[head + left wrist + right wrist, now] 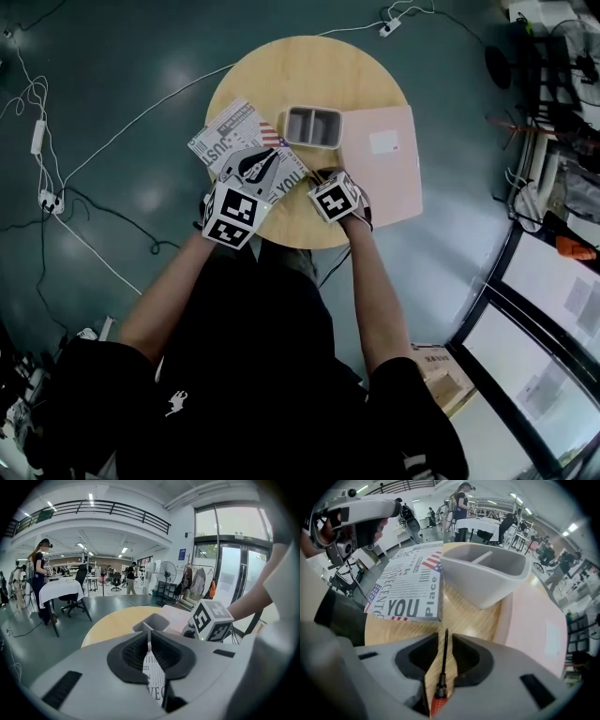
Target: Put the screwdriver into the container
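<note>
A screwdriver [442, 667] with a red handle and a thin black shaft lies between the jaws of my right gripper [445, 639], which is shut on it. Its tip points at the grey two-compartment container [487, 571], a short way ahead on the round wooden table [281, 66]. In the head view the right gripper [326, 178] hovers near the table's front edge, just short of the container [312, 127]. My left gripper [265, 167] hangs over a printed magazine [239, 141], with its jaws together and nothing between them [149, 641].
A pink board [384, 159] lies on the table's right side, touching the container. The magazine [408, 588] covers the left part. Cables and power strips [42, 199] trail over the floor around the table. People and desks stand far off in the hall.
</note>
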Demonstrator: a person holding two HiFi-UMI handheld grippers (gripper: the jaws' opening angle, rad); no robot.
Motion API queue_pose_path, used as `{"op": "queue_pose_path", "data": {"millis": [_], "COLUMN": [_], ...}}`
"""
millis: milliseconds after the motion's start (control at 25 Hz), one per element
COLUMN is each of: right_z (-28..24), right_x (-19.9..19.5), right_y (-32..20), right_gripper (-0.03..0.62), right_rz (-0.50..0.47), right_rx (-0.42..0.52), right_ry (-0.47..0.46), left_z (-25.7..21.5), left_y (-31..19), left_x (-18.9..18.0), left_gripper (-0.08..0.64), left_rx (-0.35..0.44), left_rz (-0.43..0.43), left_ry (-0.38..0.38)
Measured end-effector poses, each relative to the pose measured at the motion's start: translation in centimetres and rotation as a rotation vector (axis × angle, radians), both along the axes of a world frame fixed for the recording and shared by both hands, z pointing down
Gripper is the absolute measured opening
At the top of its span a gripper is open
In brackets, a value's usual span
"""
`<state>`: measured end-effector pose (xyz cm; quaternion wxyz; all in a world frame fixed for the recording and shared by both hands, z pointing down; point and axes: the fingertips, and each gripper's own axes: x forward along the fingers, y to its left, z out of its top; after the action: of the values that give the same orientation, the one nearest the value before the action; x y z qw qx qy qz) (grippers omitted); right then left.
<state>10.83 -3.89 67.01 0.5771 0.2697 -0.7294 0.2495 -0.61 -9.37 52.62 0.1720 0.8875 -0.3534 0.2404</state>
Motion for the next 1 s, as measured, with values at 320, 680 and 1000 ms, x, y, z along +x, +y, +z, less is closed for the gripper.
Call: {"op": "queue_pose_path", "data": {"millis": [320, 680, 1000], "right_z": [0.3, 0.3, 0.0], "right_x": [0.1, -0.1, -0.1], "right_y": [0.1, -0.1, -0.2], "right_gripper": [0.083, 0.025, 0.017], "right_rz": [0.041, -0.022, 0.046], "right_rx": [-0.065, -0.01, -0.016], "right_ry": [-0.03, 0.051, -0.025], "left_z": [0.2, 0.7, 0.8], "left_y": [0.1, 0.5, 1.1], "left_x": [-1.4, -1.7, -2.3], "left_gripper": [0.023, 0.023, 0.021], "left_rx": [-0.008, -0.01, -0.015], "left_rz": [-0.035, -0.04, -0.045], "left_ry": [0.001, -0.006, -0.018]}}
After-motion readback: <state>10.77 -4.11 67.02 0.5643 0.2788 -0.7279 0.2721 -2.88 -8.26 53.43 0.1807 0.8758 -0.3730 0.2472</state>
